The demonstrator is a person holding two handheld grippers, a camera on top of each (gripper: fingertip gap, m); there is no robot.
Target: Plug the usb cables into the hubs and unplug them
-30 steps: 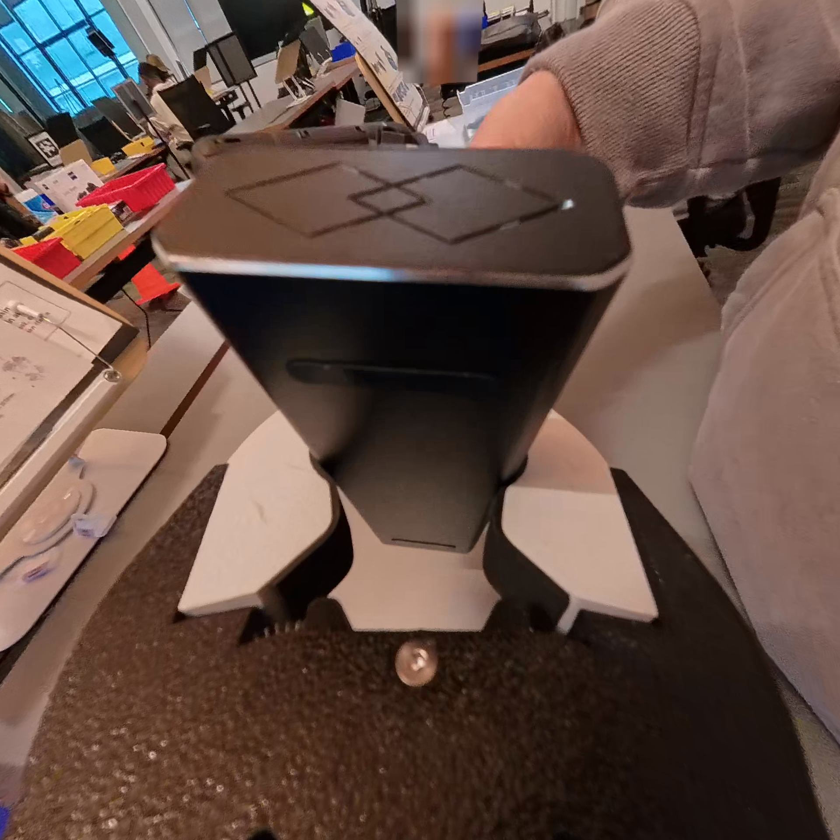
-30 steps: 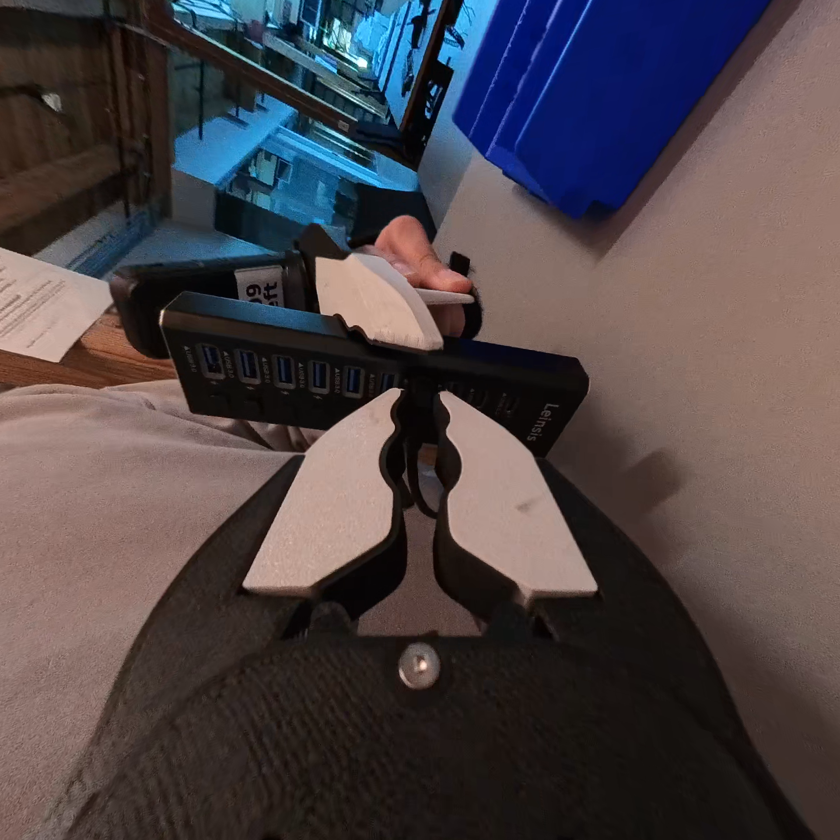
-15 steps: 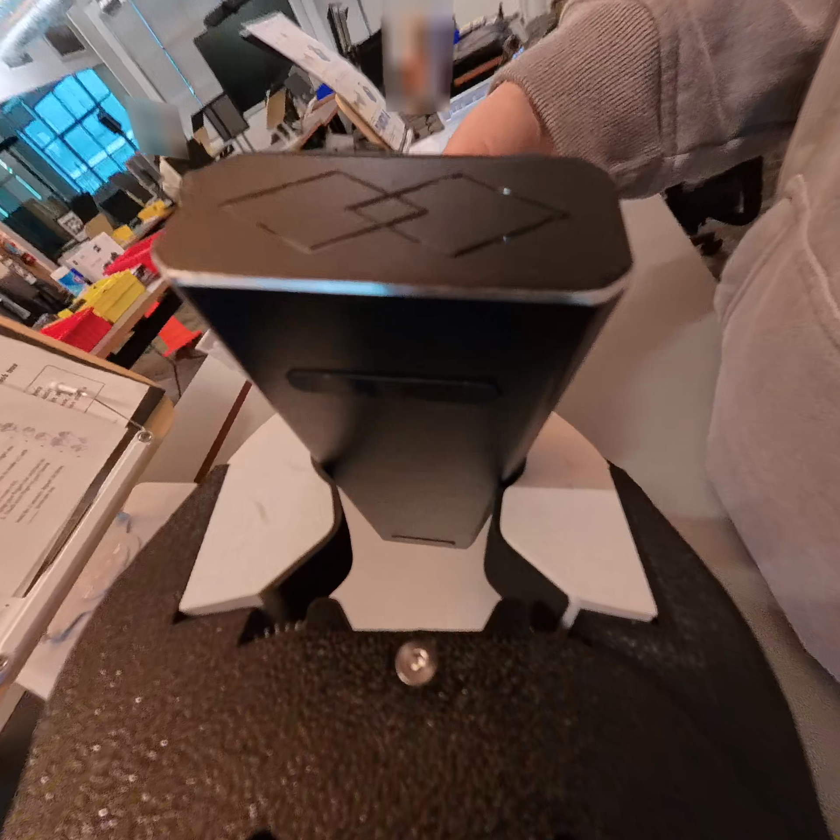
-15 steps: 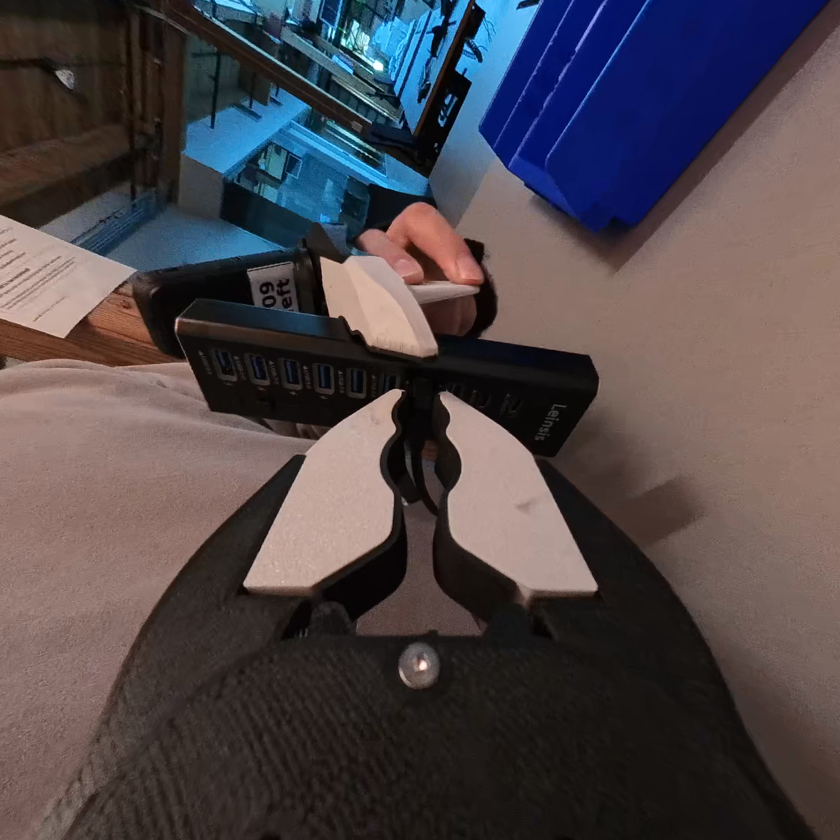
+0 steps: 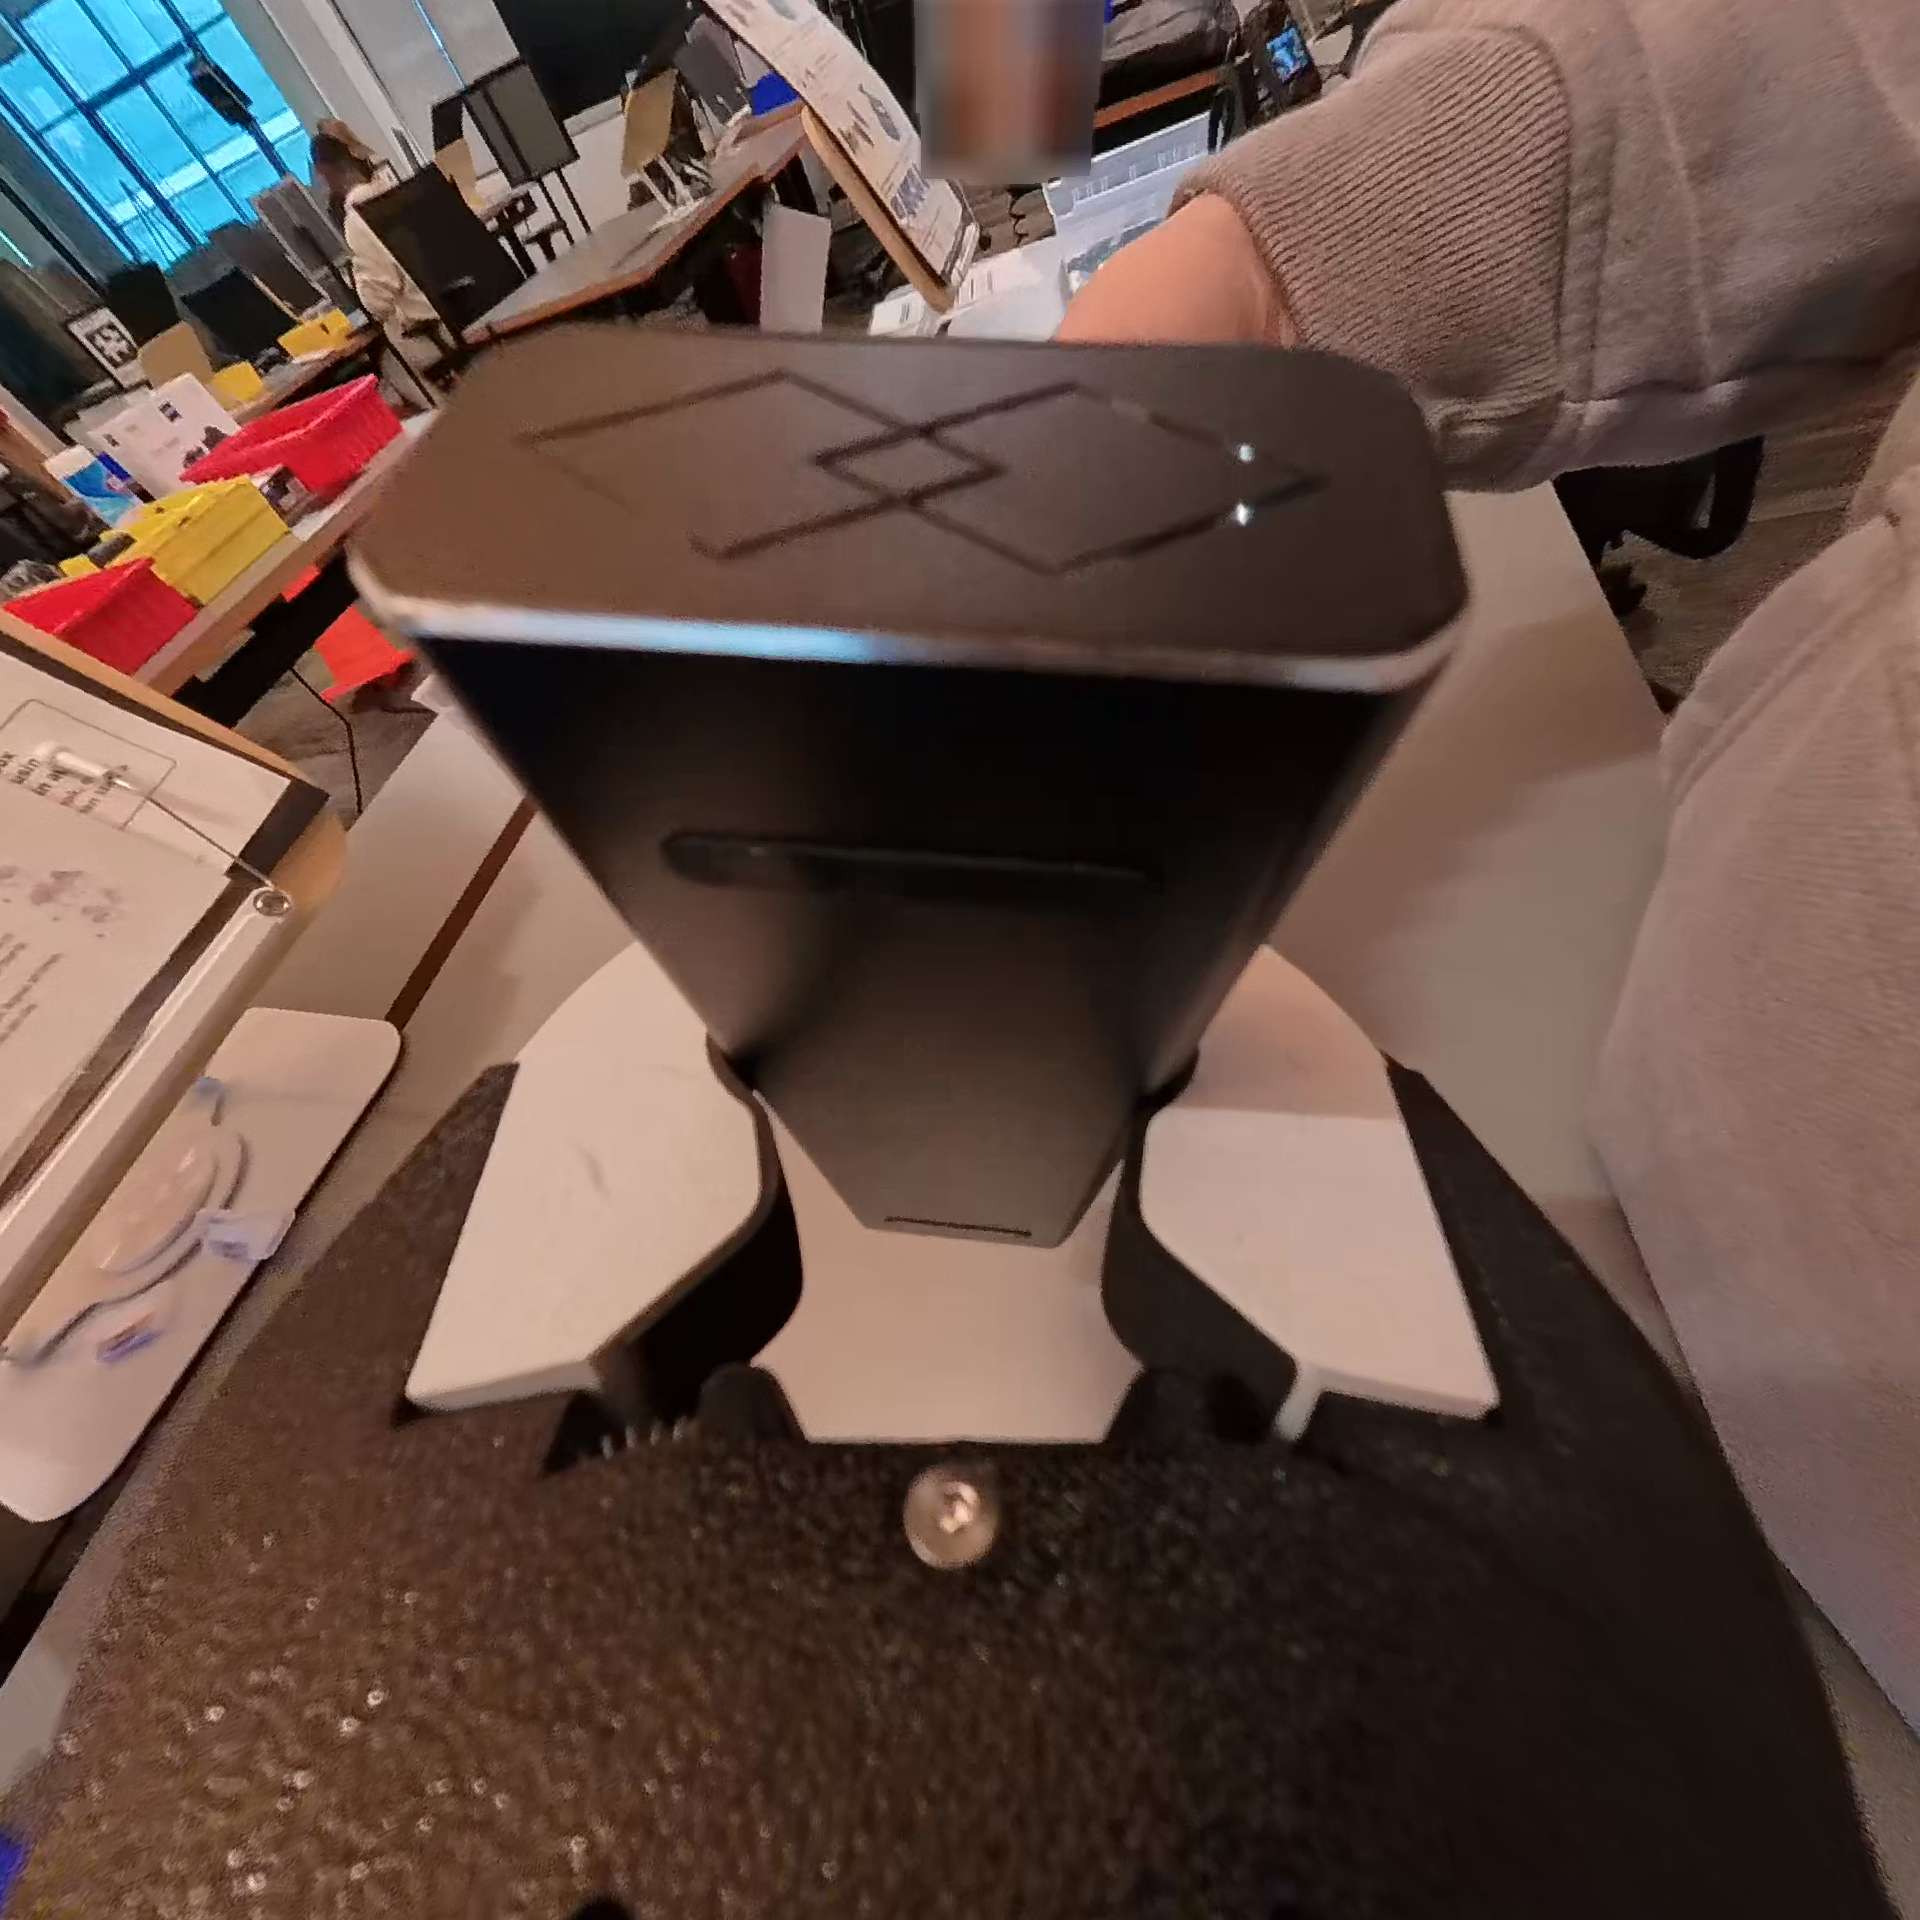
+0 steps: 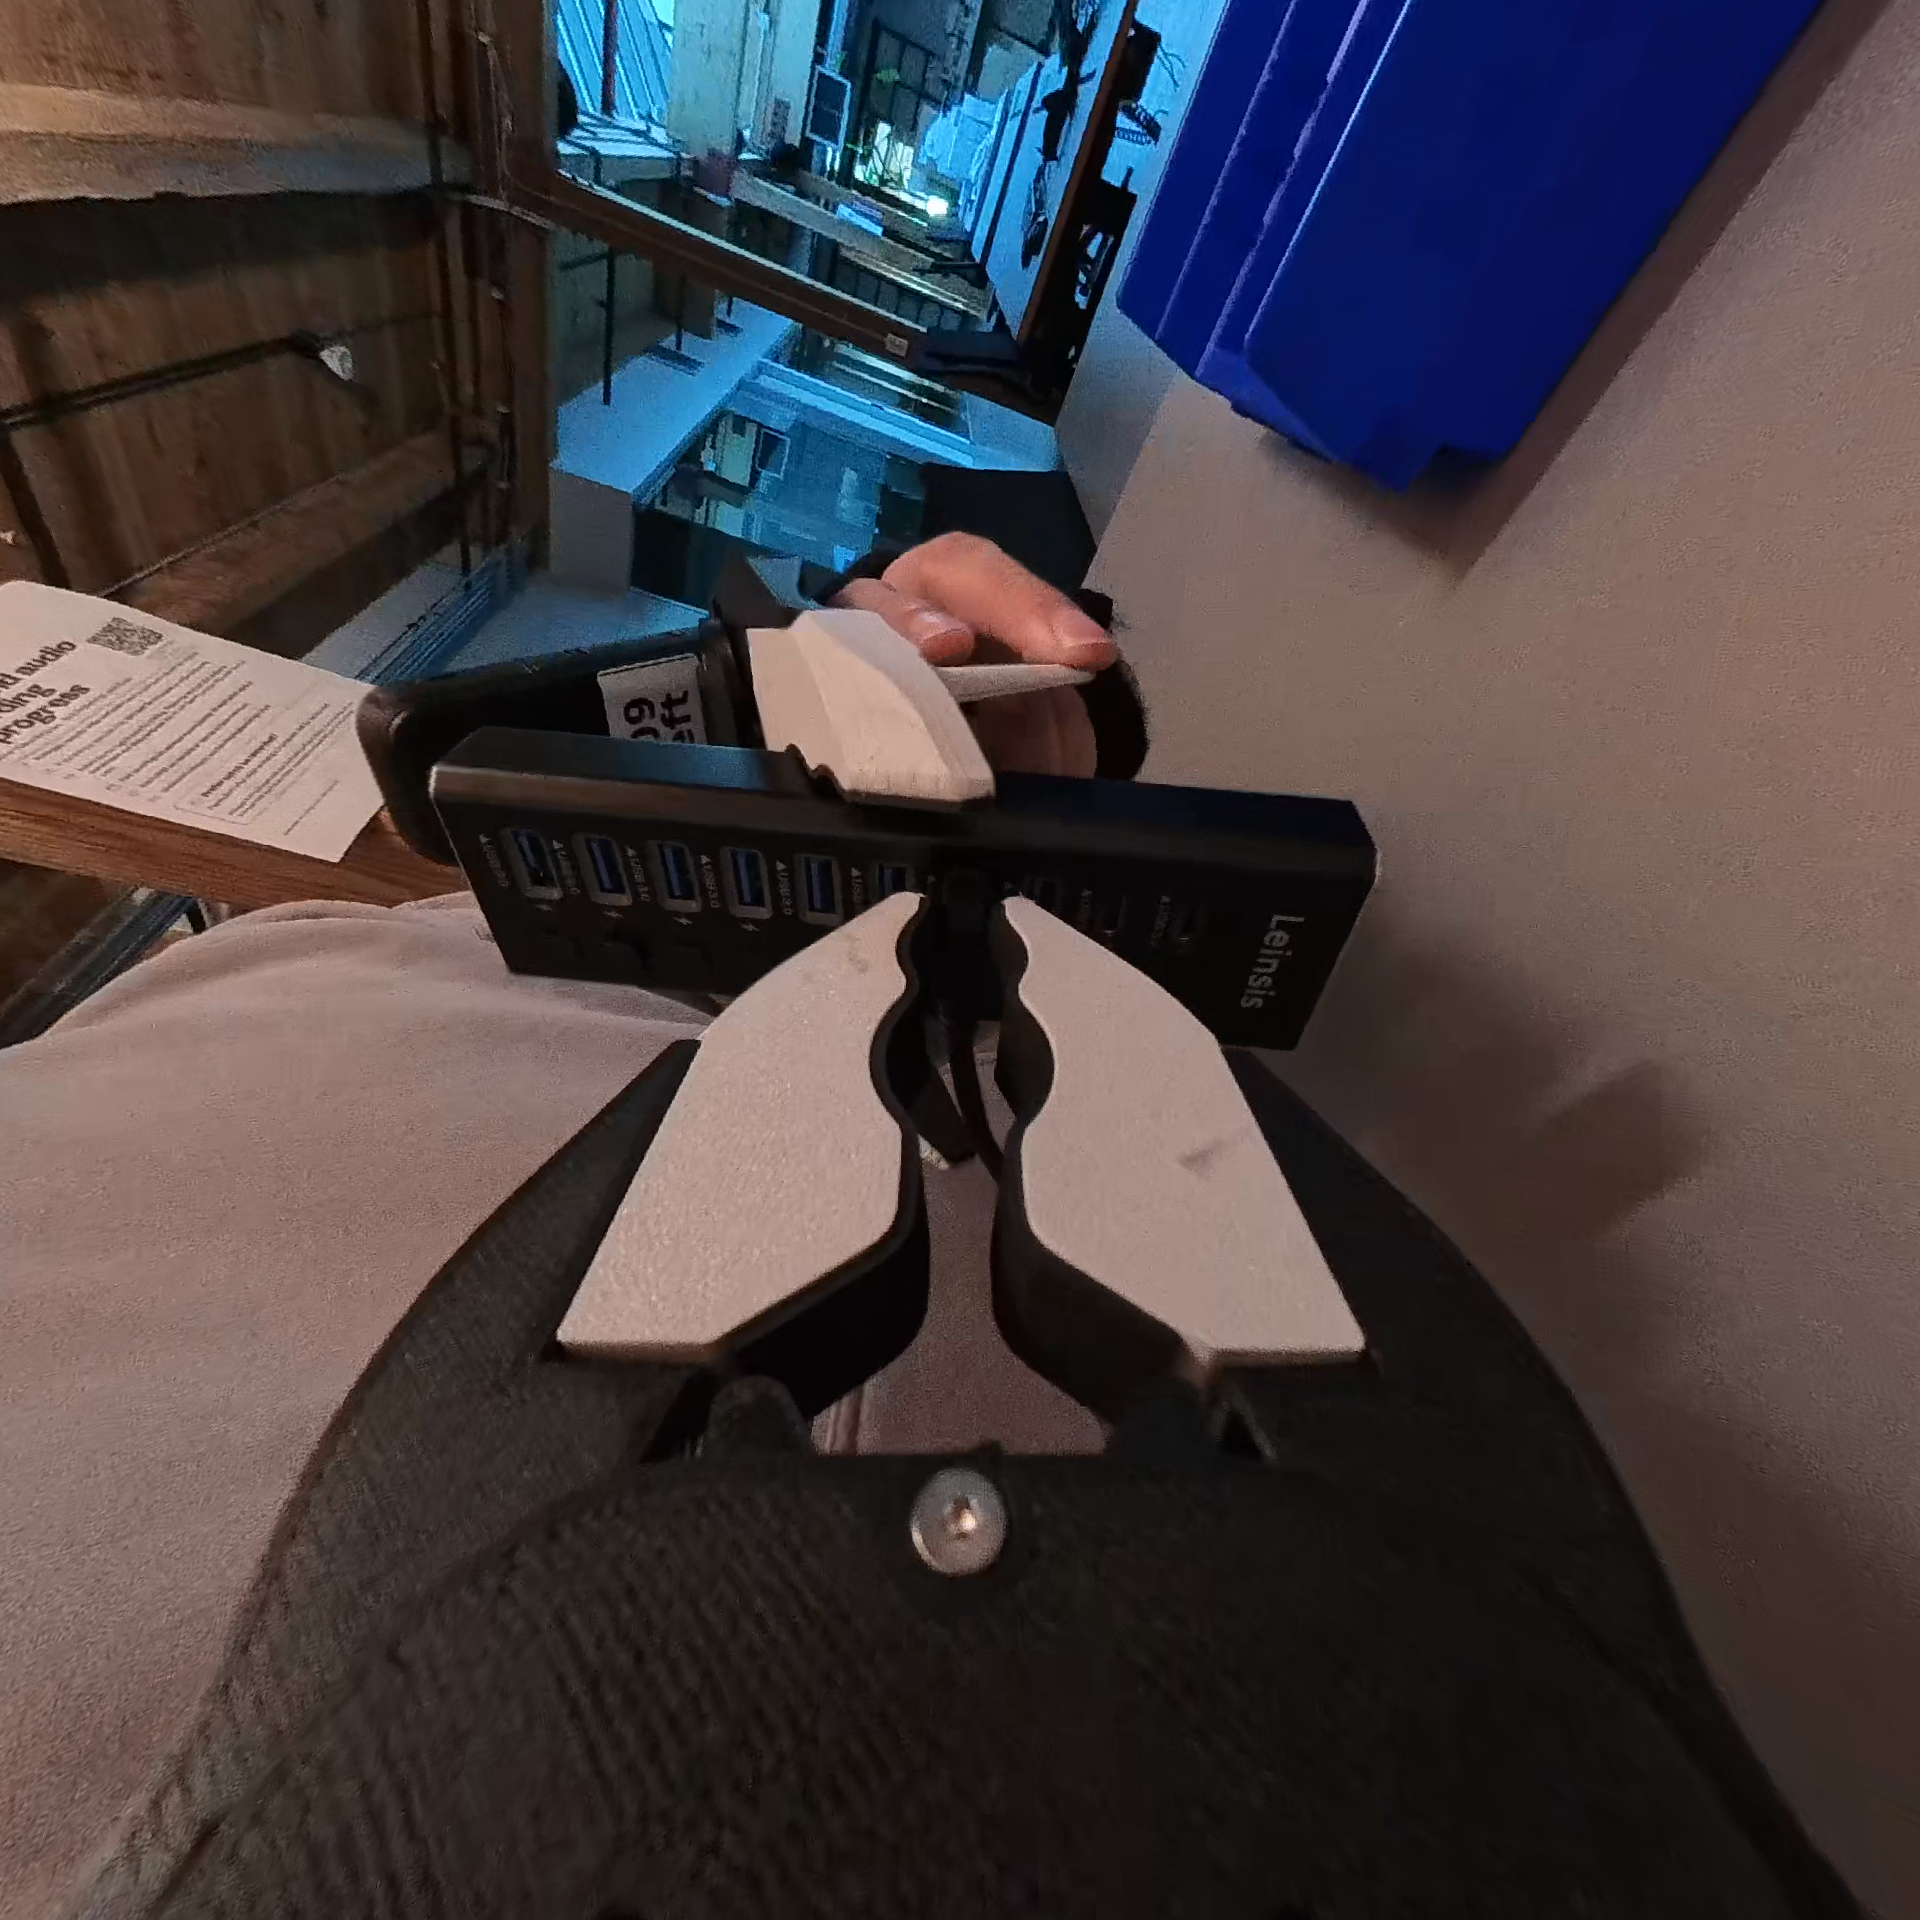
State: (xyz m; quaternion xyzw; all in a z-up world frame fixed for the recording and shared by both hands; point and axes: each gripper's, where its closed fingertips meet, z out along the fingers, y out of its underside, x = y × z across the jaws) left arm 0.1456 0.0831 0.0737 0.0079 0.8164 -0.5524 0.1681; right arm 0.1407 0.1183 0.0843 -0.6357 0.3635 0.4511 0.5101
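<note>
My left gripper is shut on a black USB hub and holds it on end above the grey table; the hub fills the left wrist view and hides the fingertips. In the right wrist view the same hub shows its row of blue ports, with the left gripper's white finger clamped on its far side. My right gripper is shut on a black USB cable plug whose tip sits at a port in the middle of the hub. The cable runs back between the fingers.
A blue bin stands on the table past the hub. A wooden board with printed paper and a white plastic sheet lie at the left. Red and yellow bins sit on far tables. A grey-sleeved arm is at the right.
Both grippers keep their holds. The hub and the hand behind it have shifted slightly in the right wrist view, and the left view's background has swung a little.
</note>
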